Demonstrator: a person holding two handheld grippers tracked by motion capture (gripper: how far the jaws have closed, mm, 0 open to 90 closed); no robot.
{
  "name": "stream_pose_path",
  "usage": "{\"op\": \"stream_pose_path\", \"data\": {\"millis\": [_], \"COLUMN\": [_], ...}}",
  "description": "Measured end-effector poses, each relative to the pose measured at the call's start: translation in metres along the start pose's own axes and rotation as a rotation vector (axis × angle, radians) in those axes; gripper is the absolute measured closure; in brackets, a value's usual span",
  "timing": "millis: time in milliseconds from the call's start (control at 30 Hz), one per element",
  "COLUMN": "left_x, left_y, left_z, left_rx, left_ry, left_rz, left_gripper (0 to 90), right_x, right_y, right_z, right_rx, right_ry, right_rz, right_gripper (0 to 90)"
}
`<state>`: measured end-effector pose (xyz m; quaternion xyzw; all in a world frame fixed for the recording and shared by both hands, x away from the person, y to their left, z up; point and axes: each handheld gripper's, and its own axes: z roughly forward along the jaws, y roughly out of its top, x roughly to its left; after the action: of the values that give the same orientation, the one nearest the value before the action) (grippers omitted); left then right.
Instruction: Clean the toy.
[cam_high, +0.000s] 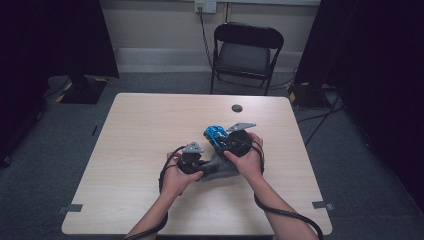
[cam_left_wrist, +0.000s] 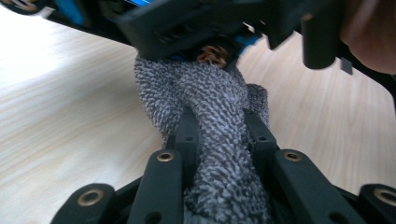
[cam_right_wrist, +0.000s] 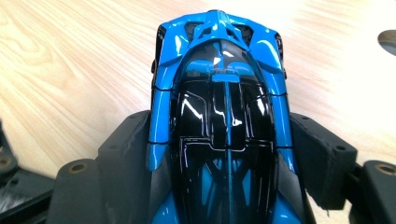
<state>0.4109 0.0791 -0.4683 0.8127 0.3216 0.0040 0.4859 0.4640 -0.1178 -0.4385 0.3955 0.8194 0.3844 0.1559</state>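
A blue and black toy car (cam_high: 216, 135) (cam_right_wrist: 219, 116) is held above the wooden table (cam_high: 150, 130), with my right gripper (cam_high: 231, 142) (cam_right_wrist: 219, 154) shut on its sides. A grey knobbly cloth (cam_high: 220, 169) (cam_left_wrist: 215, 121) lies bunched on the table under the car. My left gripper (cam_high: 196, 164) (cam_left_wrist: 224, 135) is shut on a twisted fold of that cloth. In the left gripper view the cloth rises to the car's black underside (cam_left_wrist: 187, 28), touching it near a brass-coloured part (cam_left_wrist: 212, 55).
A round dark cable hole (cam_high: 237, 108) (cam_right_wrist: 387, 39) sits near the table's far edge. A black folding chair (cam_high: 246, 52) stands beyond the table. Cables trail from both grippers over the near edge.
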Motion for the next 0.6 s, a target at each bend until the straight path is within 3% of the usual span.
{"op": "stream_pose_path", "data": {"millis": [200,433,533,567,600], "left_x": [-0.004,0.005,0.010,0.015,0.015], "left_y": [0.000,0.000,0.000,0.001,0.001], "left_z": [0.000,-0.007,-0.012,-0.016,-0.016], "left_rx": [0.011,0.023,0.022,0.023,0.023], "left_ry": [-0.015,0.043,0.075,0.110,0.110], "left_rz": [0.008,0.009,0.010,0.017,0.017], "left_gripper": [72.4,72.4,72.3,72.3,72.3], "right_x": [-0.003,-0.004,-0.005,-0.004,-0.004], "right_y": [0.003,0.005,0.005,0.005,0.005], "right_z": [-0.003,-0.009,-0.011,-0.013,-0.014], "right_rx": [-0.010,-0.020,-0.023,-0.029,-0.031], "right_ry": [0.001,0.002,0.008,0.007,0.013], "right_rz": [0.010,0.009,0.009,0.008,0.009], "right_gripper": [26.2,26.1,26.2,26.1,26.2]}}
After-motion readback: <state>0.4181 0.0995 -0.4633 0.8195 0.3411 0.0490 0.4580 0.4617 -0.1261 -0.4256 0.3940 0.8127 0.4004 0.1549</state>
